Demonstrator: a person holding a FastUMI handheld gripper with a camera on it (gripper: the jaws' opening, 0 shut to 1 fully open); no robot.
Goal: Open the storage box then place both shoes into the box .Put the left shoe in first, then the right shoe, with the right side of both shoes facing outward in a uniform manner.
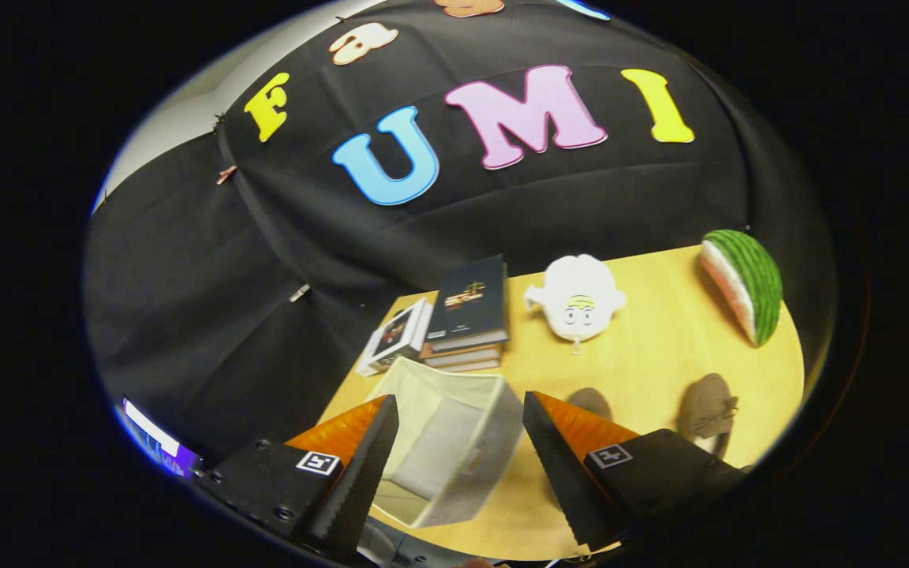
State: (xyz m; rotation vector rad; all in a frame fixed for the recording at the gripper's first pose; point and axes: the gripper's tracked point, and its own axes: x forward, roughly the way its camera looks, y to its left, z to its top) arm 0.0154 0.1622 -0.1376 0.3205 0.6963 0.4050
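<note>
The storage box [454, 442] looks like pale matt cloth with soft walls. The desk [644, 355] is smooth light wood with a faint sheen. Two shoes [708, 410] seem brown suede, matt. The books [466, 315] have glossy covers. The tongs [461, 457], spread apart with nothing between, show ridged inner faces.

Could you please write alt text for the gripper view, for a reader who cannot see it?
The open tool hovers empty above an open box on a wooden table. Two brown shoes lie beyond its right finger. Farther off sit stacked books, a white plush and a watermelon-slice toy.
</note>
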